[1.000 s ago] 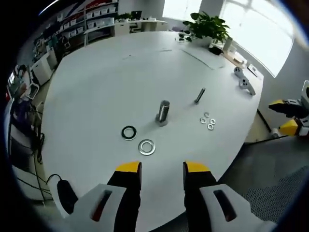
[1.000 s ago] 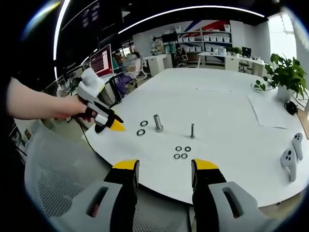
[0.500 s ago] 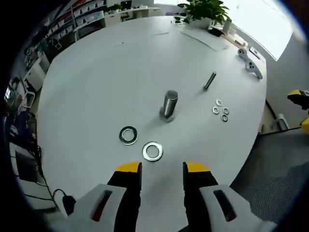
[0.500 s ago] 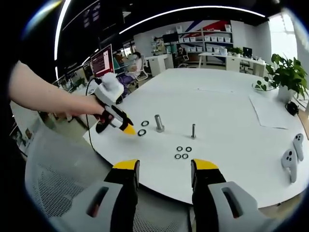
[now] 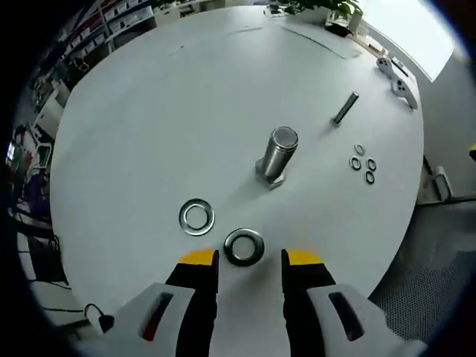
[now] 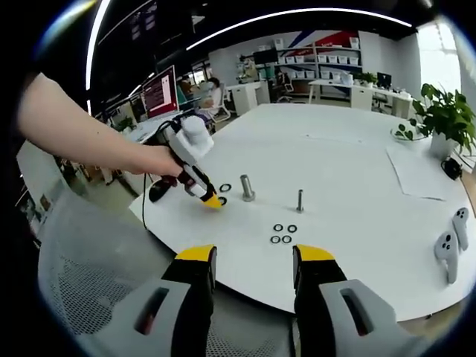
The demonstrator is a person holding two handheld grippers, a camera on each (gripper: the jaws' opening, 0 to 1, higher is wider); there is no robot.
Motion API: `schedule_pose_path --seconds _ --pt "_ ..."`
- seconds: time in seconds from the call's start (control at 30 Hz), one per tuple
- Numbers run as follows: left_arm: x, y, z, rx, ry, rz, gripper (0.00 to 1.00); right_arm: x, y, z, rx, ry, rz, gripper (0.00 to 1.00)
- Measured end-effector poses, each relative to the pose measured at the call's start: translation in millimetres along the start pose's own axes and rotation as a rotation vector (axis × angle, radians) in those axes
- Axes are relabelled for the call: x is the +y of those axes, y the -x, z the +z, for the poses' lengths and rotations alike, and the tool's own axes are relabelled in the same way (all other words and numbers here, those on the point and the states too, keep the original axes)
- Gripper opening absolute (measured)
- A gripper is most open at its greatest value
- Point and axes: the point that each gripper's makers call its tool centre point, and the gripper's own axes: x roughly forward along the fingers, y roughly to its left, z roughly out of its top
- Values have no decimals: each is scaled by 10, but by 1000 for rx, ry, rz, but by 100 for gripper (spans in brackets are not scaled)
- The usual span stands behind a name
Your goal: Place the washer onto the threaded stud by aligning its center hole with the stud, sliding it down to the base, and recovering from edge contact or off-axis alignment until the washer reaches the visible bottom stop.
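Observation:
A thick threaded stud (image 5: 277, 155) stands upright on the white table (image 5: 149, 111). Two large washers lie flat before it: one (image 5: 244, 246) just ahead of my left gripper (image 5: 251, 258), near the gap between its open jaws, the other (image 5: 196, 217) a little to the left. In the right gripper view, a hand holds the left gripper (image 6: 214, 201) low over the table's near edge, beside the stud (image 6: 246, 188) and a washer (image 6: 225, 187). My right gripper (image 6: 254, 254) is open, off the table's edge, holding nothing.
A thin upright stud (image 5: 344, 108) and several small washers (image 5: 363, 162) sit right of the thick stud. Game controllers (image 5: 394, 74) lie at the far edge, with a paper sheet (image 6: 416, 175) and potted plant (image 6: 439, 111) beyond. A mesh chair (image 6: 89, 282) is below the table edge.
My left gripper has moved forward and down toward the table, bringing the nearer washer up to its jaw tips. The right gripper has stayed in place.

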Motion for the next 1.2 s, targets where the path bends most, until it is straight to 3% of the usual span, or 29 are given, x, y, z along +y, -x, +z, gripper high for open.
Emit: schedule_pose_path --seconds 0.23,0.3,0.53,0.83,1.07,1.2 --pt "7 -88 -62 46 -22 15 31 -9 -2 5 -1 2 -2 44" --pt "32 -87 -30 37 -67 41 28 -6 -5 4 1 4 0 44" --pt "35 -101 11 25 -41 51 26 -4 -4 9 -4 -2 4 44" --pt "77 -91 3 79 -26 43 21 10 -2 9 -5 -2 9 44" --pt "63 -84 -61 137 -75 30 21 9 -2 3 -1 -4 9 44" --pt "35 -65 -111 146 -143 13 21 7 0 5 -2 -4 9 43"
